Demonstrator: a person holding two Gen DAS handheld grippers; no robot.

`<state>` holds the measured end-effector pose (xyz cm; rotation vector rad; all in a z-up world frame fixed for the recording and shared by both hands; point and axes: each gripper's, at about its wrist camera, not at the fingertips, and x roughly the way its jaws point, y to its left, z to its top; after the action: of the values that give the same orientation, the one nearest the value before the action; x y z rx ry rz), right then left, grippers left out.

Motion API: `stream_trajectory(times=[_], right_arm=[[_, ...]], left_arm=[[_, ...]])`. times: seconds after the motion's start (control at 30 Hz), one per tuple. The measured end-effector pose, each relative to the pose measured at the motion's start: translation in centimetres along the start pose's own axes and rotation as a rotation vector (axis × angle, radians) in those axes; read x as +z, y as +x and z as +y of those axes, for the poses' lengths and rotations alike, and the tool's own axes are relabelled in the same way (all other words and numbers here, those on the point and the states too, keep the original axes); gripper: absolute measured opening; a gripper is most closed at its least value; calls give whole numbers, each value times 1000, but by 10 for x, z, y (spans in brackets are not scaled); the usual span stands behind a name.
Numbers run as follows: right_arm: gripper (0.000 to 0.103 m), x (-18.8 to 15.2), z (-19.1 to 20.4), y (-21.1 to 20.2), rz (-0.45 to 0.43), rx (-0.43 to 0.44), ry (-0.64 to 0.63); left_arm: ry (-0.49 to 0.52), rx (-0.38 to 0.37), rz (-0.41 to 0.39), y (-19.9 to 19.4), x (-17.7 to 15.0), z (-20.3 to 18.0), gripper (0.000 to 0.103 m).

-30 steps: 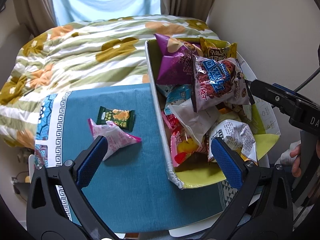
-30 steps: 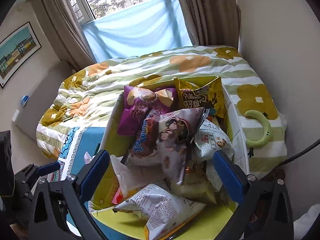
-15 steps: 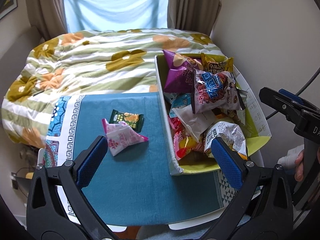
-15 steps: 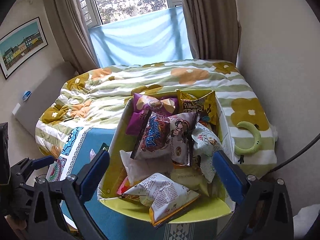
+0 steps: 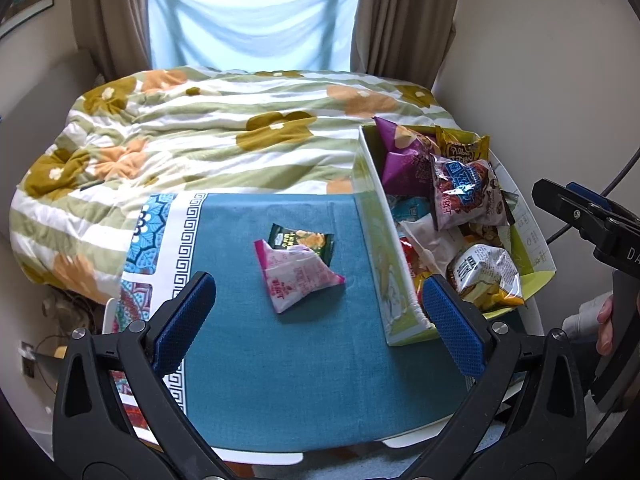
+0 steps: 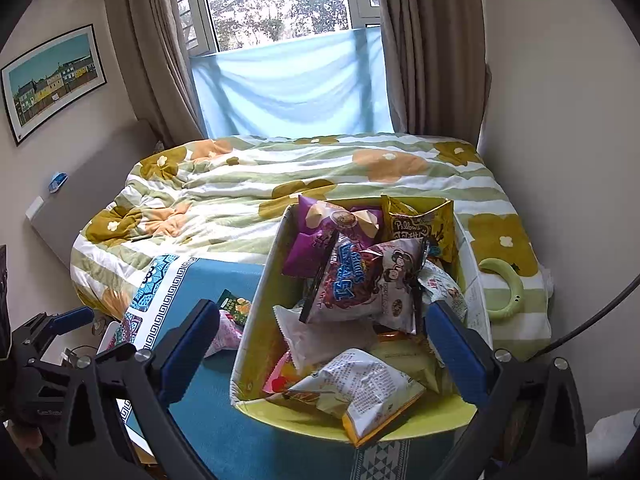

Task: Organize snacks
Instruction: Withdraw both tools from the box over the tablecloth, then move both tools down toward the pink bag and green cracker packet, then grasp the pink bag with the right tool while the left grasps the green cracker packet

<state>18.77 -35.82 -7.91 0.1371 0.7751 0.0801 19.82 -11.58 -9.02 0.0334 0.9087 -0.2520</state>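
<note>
1. Left wrist view: left gripper [image 5: 318, 316] fingers spread wide, holding nothing, above the teal cloth [image 5: 288, 356] on the bench.
2. Pink-white snack packet [image 5: 294, 278], crinkled, roughly triangular, lies flat mid-cloth; long axis runs far-left to near-right, its tip pointing right toward the box.
3. Dark green packet [image 5: 302, 240], small and flat, touches the pink one's far edge and is partly tucked under it.
4. Yellow-green cardboard box [image 5: 386, 276] at right, long axis near-to-far, heaped with glossy foil bags; lower ones hidden.
5. Right wrist view: right gripper [image 6: 320, 344] fingers also wide, empty, over the box.
6. Bag print mostly unreadable.
</note>
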Motion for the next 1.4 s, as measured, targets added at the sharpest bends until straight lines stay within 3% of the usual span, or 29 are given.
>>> stream_trajectory(times=[0.43, 0.77, 1.07, 1.4], right_arm=[[103, 1, 97, 40, 22, -44, 73], [103, -20, 171, 109, 78, -83, -5], [103, -67, 180, 201, 155, -114, -49], [103, -97, 174, 246, 199, -139, -138]], left_arm=[[74, -61, 86, 35, 34, 121, 102], [142, -101, 156, 98, 49, 177, 102], [260, -141, 185, 178, 47, 185, 102], [400, -217, 201, 241, 54, 155, 102]])
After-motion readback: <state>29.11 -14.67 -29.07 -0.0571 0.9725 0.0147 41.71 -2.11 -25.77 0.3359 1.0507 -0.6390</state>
